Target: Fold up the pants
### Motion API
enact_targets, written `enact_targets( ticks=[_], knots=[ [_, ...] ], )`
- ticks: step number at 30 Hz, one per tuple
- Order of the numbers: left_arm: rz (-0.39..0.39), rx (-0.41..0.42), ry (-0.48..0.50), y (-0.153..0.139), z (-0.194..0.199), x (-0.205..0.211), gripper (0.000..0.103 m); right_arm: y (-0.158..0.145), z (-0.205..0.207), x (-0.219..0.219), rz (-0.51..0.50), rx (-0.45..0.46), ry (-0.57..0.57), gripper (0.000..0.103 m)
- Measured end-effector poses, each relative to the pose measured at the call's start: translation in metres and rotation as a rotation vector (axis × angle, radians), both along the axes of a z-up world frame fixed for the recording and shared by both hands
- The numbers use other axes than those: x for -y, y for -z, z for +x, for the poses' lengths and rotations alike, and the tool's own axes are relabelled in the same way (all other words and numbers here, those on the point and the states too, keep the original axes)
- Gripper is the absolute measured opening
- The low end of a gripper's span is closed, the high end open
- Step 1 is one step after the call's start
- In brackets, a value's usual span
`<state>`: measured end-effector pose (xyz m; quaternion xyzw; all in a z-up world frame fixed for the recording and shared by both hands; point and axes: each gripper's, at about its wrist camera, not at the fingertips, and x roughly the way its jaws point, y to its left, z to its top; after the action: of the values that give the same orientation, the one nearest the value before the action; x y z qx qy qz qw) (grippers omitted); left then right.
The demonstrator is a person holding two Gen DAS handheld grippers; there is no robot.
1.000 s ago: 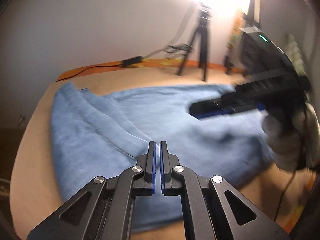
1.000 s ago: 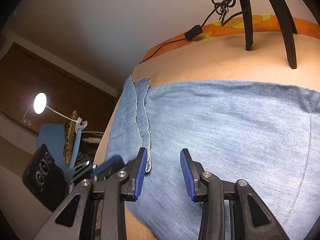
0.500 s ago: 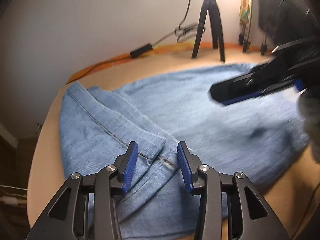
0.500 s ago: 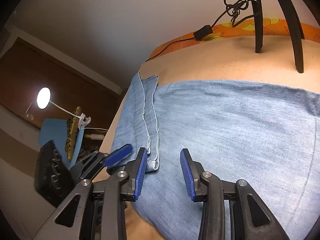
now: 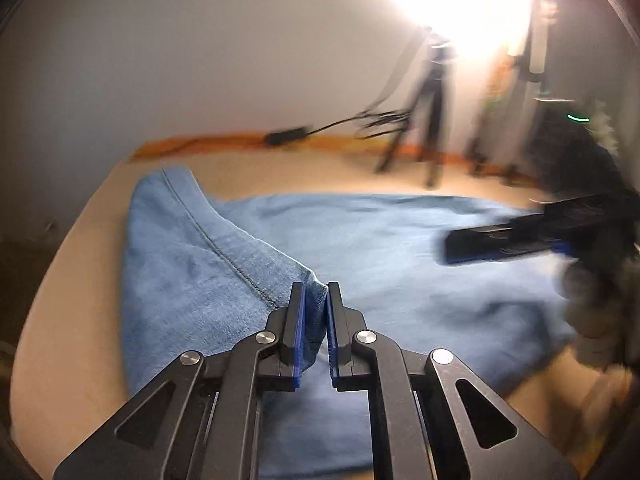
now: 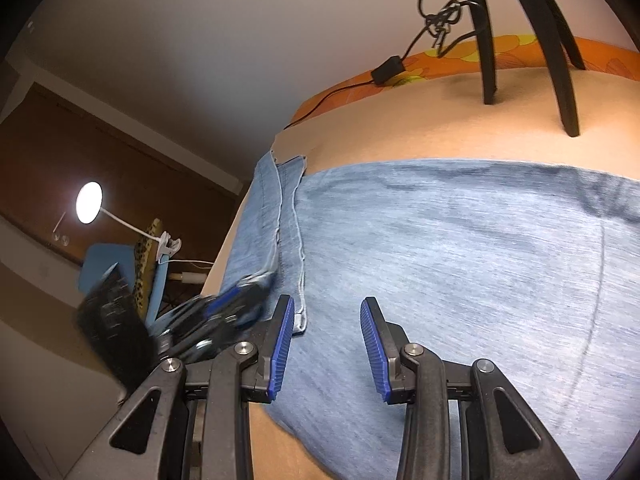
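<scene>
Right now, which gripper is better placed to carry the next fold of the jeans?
Left. The left gripper is already pinched on the hem corner of the jeans, lifting it. The right gripper hangs open above flat denim, gripping nothing.

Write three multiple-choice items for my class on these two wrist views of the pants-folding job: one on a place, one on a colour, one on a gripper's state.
1. Where do the black tripod legs stand?
A. on the jeans
B. on the tan surface beyond the jeans
C. beside the lamp

2. What colour are the gripper finger pads?
A. red
B. white
C. blue

3. What is the left gripper doing?
A. pinching a corner of the jeans
B. wide open above bare table
C. gripping a cable

Key: 1 B, the legs land on the tan surface past the far edge of the blue jeans. 2 C, blue ribbed pads show in both views. 3 A, a denim corner sits between its nearly closed pads, while the right gripper is open with nothing between its pads.
</scene>
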<state>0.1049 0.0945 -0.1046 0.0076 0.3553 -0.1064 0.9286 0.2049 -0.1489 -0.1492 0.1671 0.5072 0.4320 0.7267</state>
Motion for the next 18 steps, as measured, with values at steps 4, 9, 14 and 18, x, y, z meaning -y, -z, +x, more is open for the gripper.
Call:
enact_targets(
  ticks=[4,9,14,18],
  knots=[
    [0.123,-0.078,0.056,0.017,-0.004,0.02,0.008,-0.001,0.003,0.003,-0.004,0.006,0.01,0.037],
    [0.126,-0.099,0.049,0.018,-0.004,0.018,0.019,-0.005,0.003,-0.003,0.004,0.008,-0.005,0.037],
    [0.208,-0.115,0.097,0.023,-0.007,0.034,0.042,-0.012,0.003,-0.016,-0.004,0.023,-0.027,0.037],
    [0.239,-0.136,0.07,0.032,0.006,0.041,0.044,-0.018,0.004,-0.02,0.007,0.026,-0.035,0.038]
  ],
)
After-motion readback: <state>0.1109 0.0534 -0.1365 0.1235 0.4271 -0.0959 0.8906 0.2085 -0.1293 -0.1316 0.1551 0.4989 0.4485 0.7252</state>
